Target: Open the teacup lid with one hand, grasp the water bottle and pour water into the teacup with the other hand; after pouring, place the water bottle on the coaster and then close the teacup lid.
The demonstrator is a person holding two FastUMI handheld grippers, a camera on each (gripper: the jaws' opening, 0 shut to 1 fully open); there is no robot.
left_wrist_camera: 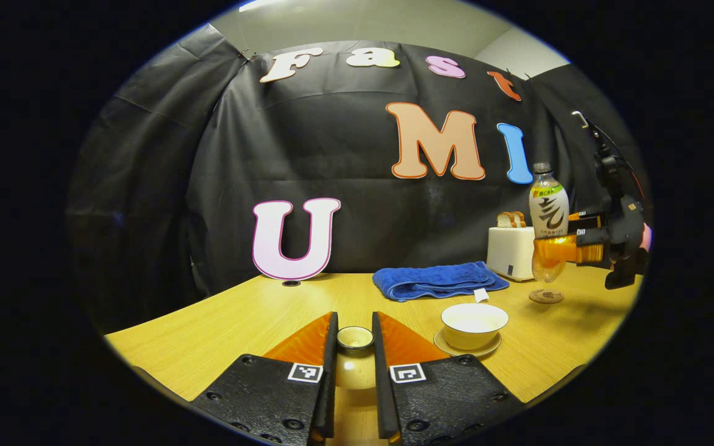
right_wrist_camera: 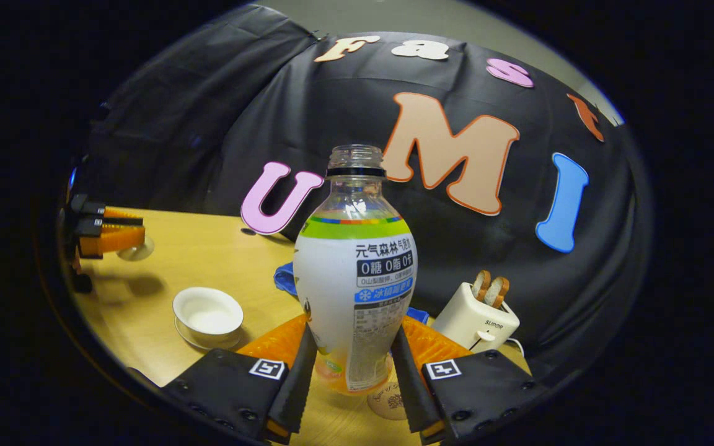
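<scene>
- The left gripper (left_wrist_camera: 354, 347) was closed on the small cream round teacup lid (left_wrist_camera: 355, 338); both fingers pressed on its sides, and the lid was held above the light wooden table (left_wrist_camera: 220, 334).
- In the right gripper view, this same gripper (right_wrist_camera: 123, 238) was seen far at the left with the lid (right_wrist_camera: 136, 249) between its fingers, well apart from the cup.
- The white open teacup (left_wrist_camera: 474, 324) stood on its round saucer (left_wrist_camera: 456, 349), near the left gripper and to the right of it.
- The right gripper (right_wrist_camera: 351, 365) was closed on the clear plastic water bottle with a white label (right_wrist_camera: 355, 279); the fingers pressed on the lower body, and the bottle stood upright without a cap.
- In the left gripper view, the bottle (left_wrist_camera: 548, 214) hung just above the small round brown coaster (left_wrist_camera: 546, 296), not touching it.
- Behind, a folded blue towel (left_wrist_camera: 437, 280) lay beside a white toaster with bread slices (left_wrist_camera: 511, 251).
</scene>
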